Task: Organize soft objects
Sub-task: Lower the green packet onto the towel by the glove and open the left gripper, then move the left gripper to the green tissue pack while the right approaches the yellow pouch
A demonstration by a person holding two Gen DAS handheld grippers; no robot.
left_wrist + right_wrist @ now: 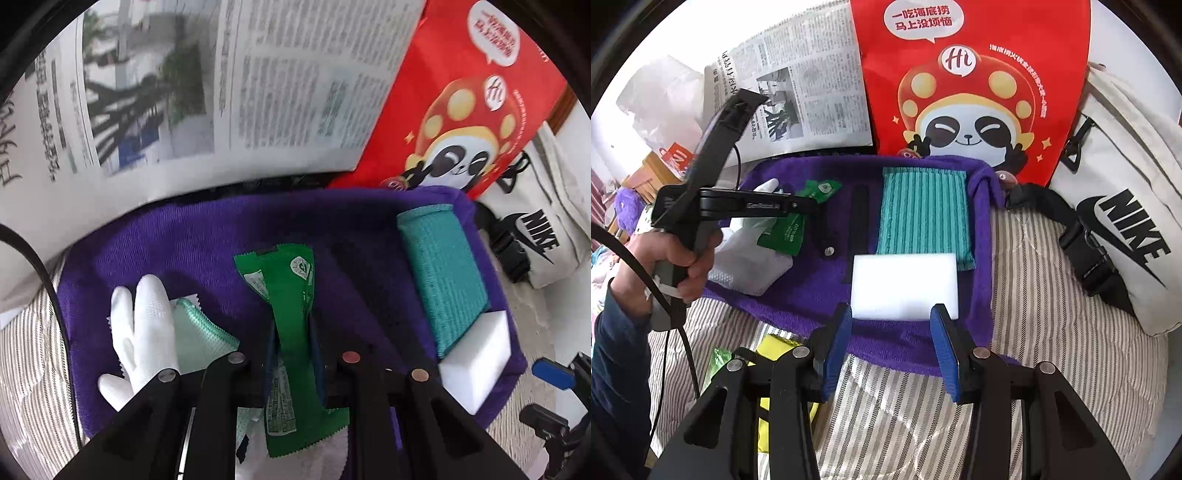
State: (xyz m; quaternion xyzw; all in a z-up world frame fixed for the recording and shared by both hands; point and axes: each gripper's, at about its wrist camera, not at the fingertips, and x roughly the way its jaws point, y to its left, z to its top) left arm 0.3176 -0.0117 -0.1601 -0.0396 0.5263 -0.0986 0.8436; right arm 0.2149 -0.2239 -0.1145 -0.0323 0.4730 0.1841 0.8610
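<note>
Striped bedding (1052, 325) carries a purple towel (812, 306), backed by a newspaper (258, 74) and a red panda bag (979, 92). My left gripper (293, 332) is clamped on a green packet (291, 295) above the towel. My right gripper (892, 314) stands parted around the near edge of a white sponge (905, 284); contact looks doubtful. Beyond the sponge lies a teal cloth (923, 210), with a white glove (144, 332) at the towel's left.

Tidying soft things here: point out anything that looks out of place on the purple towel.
The green snack packet, pinched in the left gripper, is crinkly foil among a sponge, teal cloth and white glove on the purple towel.
</note>
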